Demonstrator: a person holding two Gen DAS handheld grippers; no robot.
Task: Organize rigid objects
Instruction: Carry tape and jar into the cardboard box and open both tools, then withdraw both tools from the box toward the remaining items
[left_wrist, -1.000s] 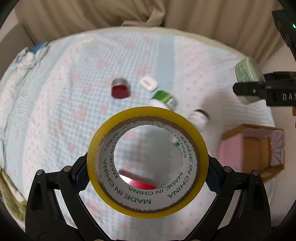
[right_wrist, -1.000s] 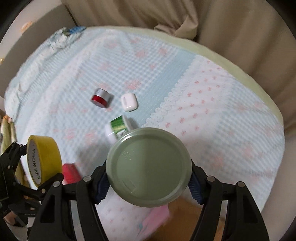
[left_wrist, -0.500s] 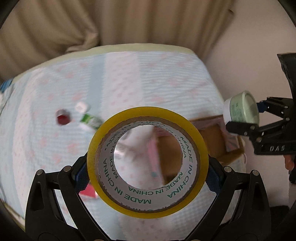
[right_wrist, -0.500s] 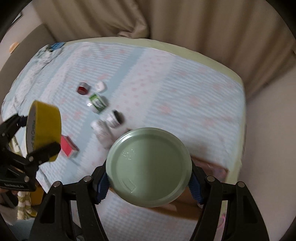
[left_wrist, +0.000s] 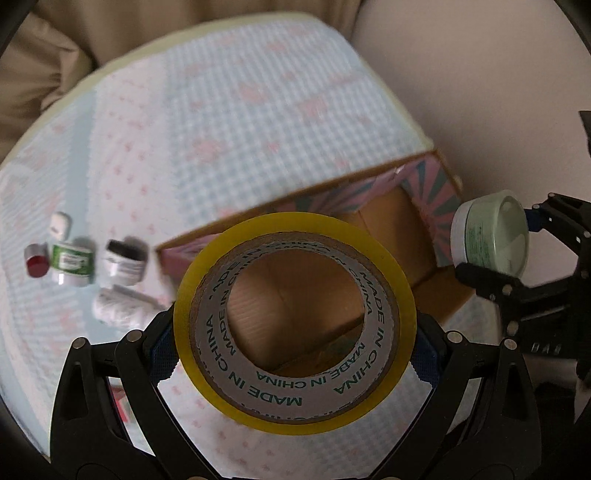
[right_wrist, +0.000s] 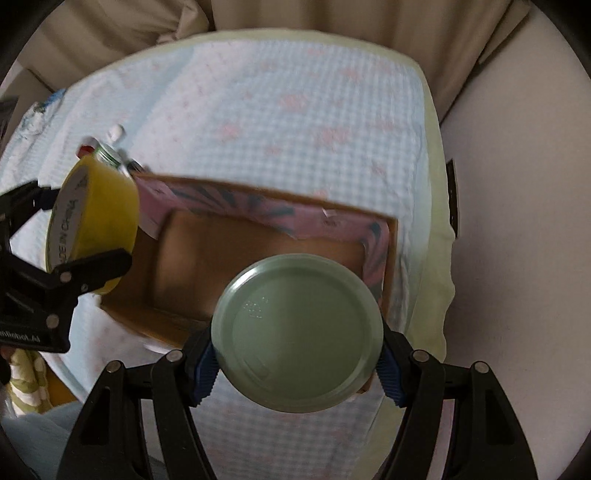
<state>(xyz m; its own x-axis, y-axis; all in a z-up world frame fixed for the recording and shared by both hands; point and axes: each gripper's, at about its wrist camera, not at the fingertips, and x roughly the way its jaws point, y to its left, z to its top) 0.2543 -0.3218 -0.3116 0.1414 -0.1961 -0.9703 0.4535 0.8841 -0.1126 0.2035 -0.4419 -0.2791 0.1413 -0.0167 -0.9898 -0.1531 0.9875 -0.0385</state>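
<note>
My left gripper (left_wrist: 295, 358) is shut on a yellow tape roll (left_wrist: 295, 406), held above the near edge of an open cardboard box (left_wrist: 391, 218) with pink striped flaps. In the right wrist view the same tape roll (right_wrist: 99, 206) hangs over the box's left end. My right gripper (right_wrist: 297, 349) is shut on a pale green lidded jar (right_wrist: 297, 332), which hovers above the right part of the box (right_wrist: 258, 240). From the left wrist view that jar (left_wrist: 489, 232) sits just off the box's right side.
The box rests on a blue checked bedspread (left_wrist: 240, 110). Left of it lie a red-capped jar (left_wrist: 36, 260), a green-labelled bottle (left_wrist: 72, 262), a dark-lidded jar (left_wrist: 123, 258), a white bottle (left_wrist: 122, 308) and a small white case (left_wrist: 60, 225). Beige curtains hang behind.
Both grippers have swung from over the scattered items to above the box, each still holding its object. The small items have slid to the left of the views.
</note>
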